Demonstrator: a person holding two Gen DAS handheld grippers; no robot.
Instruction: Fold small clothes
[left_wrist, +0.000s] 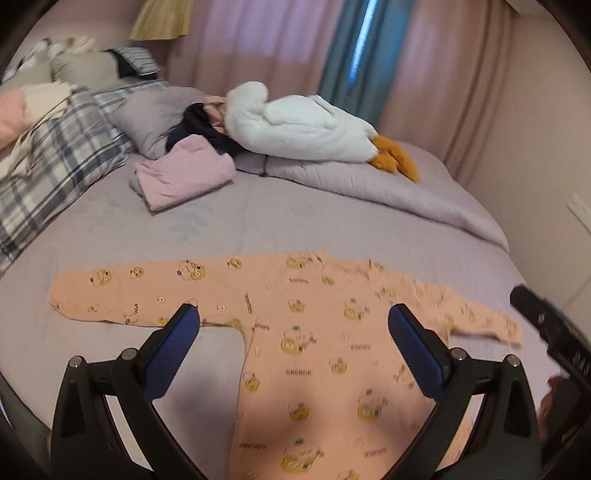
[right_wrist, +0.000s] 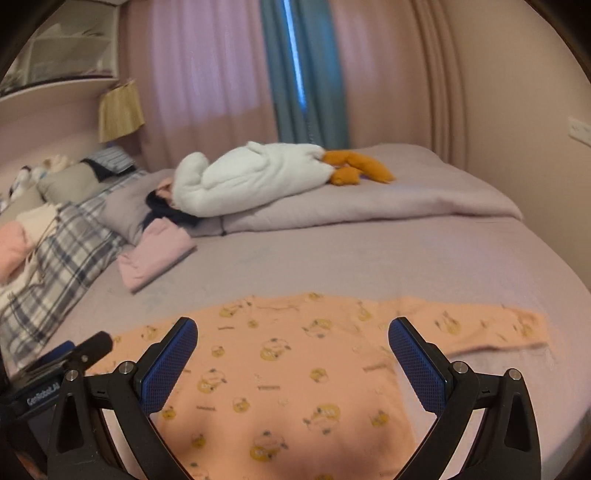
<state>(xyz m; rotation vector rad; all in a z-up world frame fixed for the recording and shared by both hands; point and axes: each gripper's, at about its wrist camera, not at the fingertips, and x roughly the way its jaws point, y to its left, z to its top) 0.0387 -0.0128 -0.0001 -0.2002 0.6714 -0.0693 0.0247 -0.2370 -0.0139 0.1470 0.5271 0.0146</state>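
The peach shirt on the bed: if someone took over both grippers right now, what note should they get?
Left gripper: open, holding nothing, above the shirt.
Right gripper: open, holding nothing, above the shirt.
Peach long-sleeved shirt: flat on the bed, both sleeves spread out.
Done: shirt laid out; a folded pink garment lies near the pillows.
Left: every fold, sleeves first probably.

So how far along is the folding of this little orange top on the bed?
Done: the orange top lies flat on the bed with both sleeves spread out; a pink folded garment sits near the pillows. In hand: nothing, since the left gripper and right gripper are both open above the top. Left: every fold, sleeves first, probably.
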